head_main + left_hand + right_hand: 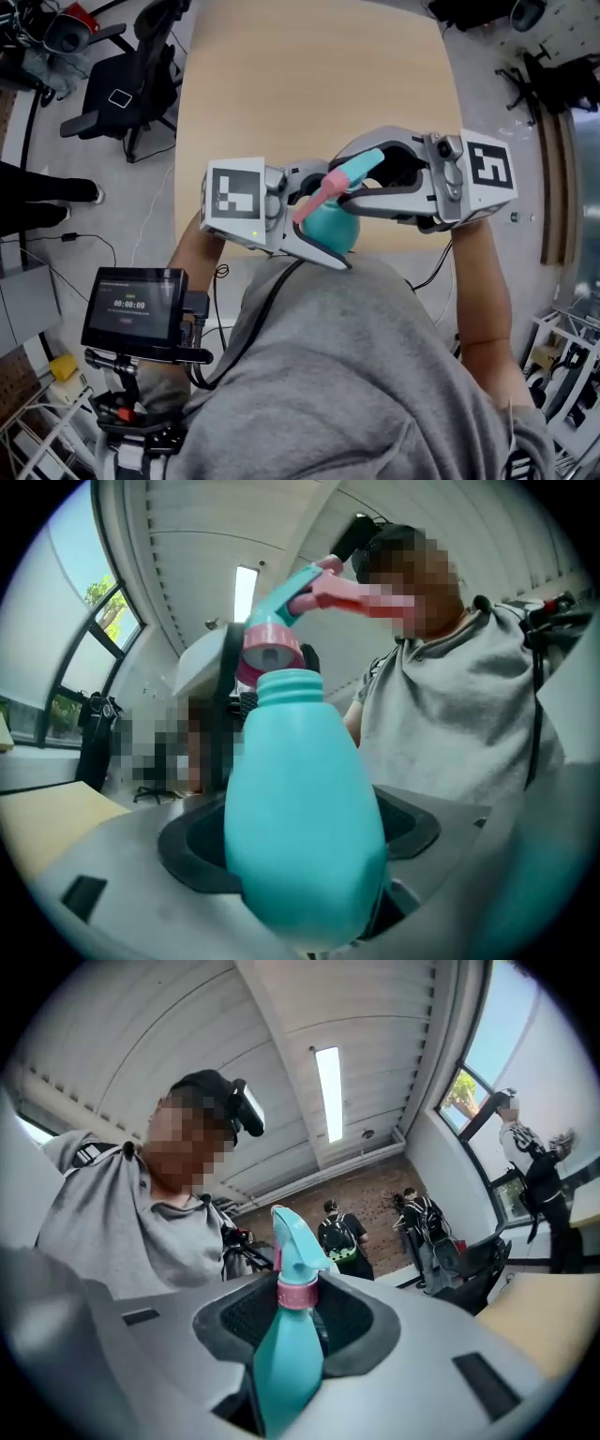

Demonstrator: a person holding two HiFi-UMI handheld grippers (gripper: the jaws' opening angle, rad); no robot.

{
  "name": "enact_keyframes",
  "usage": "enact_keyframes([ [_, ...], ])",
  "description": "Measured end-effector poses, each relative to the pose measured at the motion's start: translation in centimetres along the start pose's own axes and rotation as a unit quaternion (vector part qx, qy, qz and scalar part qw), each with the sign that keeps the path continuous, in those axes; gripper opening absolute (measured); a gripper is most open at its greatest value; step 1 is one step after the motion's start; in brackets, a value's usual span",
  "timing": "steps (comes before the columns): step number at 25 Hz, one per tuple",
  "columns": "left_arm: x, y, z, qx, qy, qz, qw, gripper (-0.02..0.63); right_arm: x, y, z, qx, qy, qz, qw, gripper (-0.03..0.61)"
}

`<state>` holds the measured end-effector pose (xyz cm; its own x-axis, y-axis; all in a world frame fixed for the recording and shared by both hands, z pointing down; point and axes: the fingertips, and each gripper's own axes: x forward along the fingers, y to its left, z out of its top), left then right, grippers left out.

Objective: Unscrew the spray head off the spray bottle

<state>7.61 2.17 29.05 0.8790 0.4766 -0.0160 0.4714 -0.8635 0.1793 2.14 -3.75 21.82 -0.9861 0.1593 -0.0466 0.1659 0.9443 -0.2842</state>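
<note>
My left gripper point(328, 223) is shut on the teal spray bottle point(342, 234), held close to the person's chest over the table's near edge. In the left gripper view the bottle's body point(300, 799) fills the space between the jaws and its threaded neck point(291, 682) stands bare. The spray head point(272, 649), teal with a pink collar and pink trigger, hangs tilted just above and behind that neck, off it. My right gripper point(347, 178) is shut on the spray head point(361, 167). In the right gripper view the head point(286, 1363) stands between the jaws, pink collar point(298, 1290) showing.
A bare wooden table point(309, 75) stretches ahead. A black office chair point(122, 89) stands to its left, and someone's shoes point(56, 192) show at the left edge. A small screen on a stand point(136, 305) sits at lower left. Several people point(337, 1237) stand far off.
</note>
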Motion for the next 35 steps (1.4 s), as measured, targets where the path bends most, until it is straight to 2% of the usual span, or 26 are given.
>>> enact_keyframes([
  [5, 0.1, 2.6, -2.2, 0.045, 0.026, 0.066, 0.9965, 0.399, -1.7, -1.3, 1.3, 0.001, -0.018, -0.029, 0.999, 0.133],
  [8, -0.8, 5.5, -4.7, 0.063, 0.043, 0.145, 0.9865, 0.399, -3.0, -2.3, 1.5, -0.007, -0.010, -0.066, 0.998, 0.133],
  [11, -2.2, 8.9, -8.4, 0.066, 0.060, 0.234, 0.9682, 0.399, -4.8, -3.9, 2.4, -0.015, -0.019, -0.117, 0.993, 0.133],
  [15, -4.3, 12.1, -14.0, 0.043, 0.073, 0.336, 0.9382, 0.399, -6.9, -6.3, 1.7, -0.018, -0.006, -0.197, 0.980, 0.133],
  [17, -5.0, 13.2, -16.6, 0.021, 0.078, 0.377, 0.9228, 0.397, -7.9, -7.4, 0.5, 0.000, 0.007, -0.229, 0.973, 0.133],
  [20, -5.7, 14.9, -19.8, -0.001, 0.089, 0.425, 0.9010, 0.397, -9.8, -9.4, -2.5, 0.063, 0.012, -0.261, 0.963, 0.133],
  [22, -6.1, 16.9, -22.4, -0.006, 0.100, 0.451, 0.8866, 0.399, -11.8, -12.0, -6.5, 0.118, 0.019, -0.284, 0.951, 0.133],
  [26, -7.4, 19.6, -28.3, -0.007, 0.128, 0.492, 0.8611, 0.397, -14.2, -17.0, -16.9, 0.226, 0.035, -0.315, 0.921, 0.133],
  [31, -7.2, 19.8, -30.2, 0.002, 0.148, 0.506, 0.8497, 0.399, -15.5, -18.2, -26.5, 0.319, 0.079, -0.345, 0.879, 0.133],
  [35, -7.2, 19.7, -31.4, -0.019, 0.139, 0.515, 0.8456, 0.397, -16.1, -18.2, -33.4, 0.393, 0.110, -0.360, 0.839, 0.133],
])
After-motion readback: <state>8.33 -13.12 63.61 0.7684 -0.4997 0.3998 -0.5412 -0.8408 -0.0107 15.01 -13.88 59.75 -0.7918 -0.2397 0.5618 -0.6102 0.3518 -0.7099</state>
